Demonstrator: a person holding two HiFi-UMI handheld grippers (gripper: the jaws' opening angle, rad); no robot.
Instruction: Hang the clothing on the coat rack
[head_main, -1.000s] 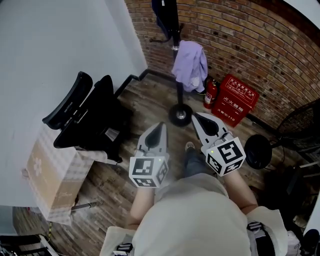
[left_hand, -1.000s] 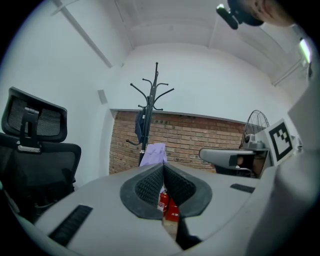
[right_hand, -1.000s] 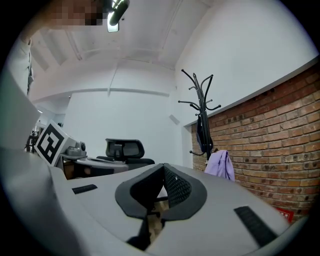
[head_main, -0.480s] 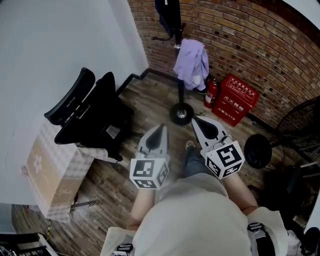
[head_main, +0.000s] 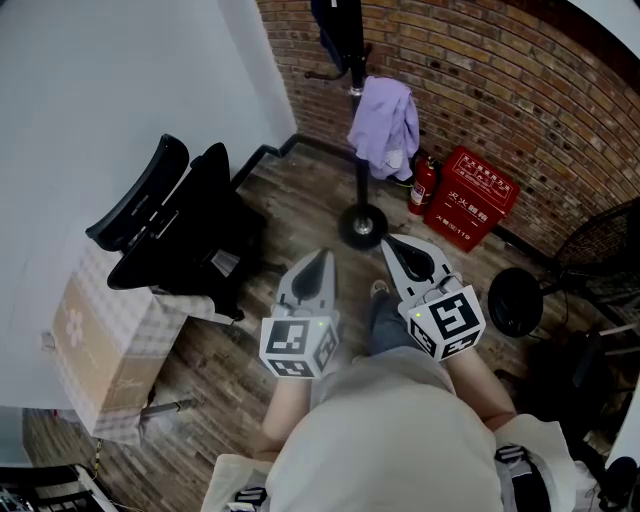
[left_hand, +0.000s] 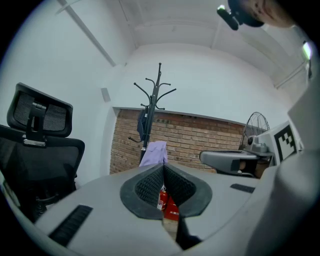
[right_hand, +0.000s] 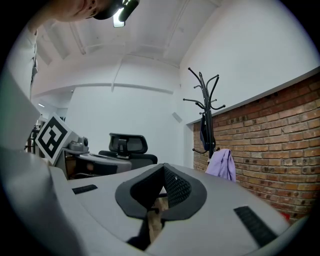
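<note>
Both grippers are held side by side above the wooden floor (head_main: 296, 198). The left gripper (head_main: 321, 255) is seen with jaws pressed together and nothing between them. The right gripper (head_main: 390, 242) is likewise closed and empty. The purple clothing (head_main: 383, 122) is found draped on the coat rack (head_main: 359, 185), well apart from both grippers, by the brick wall (head_main: 500, 90) and near a fire extinguisher (head_main: 419, 187).

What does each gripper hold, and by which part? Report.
Nothing. Left gripper and right gripper are shut, empty; the lilac garment hangs on the coat rack.

Right tongs (head_main: 388, 243) — drawn back slightly, leftward.
</note>
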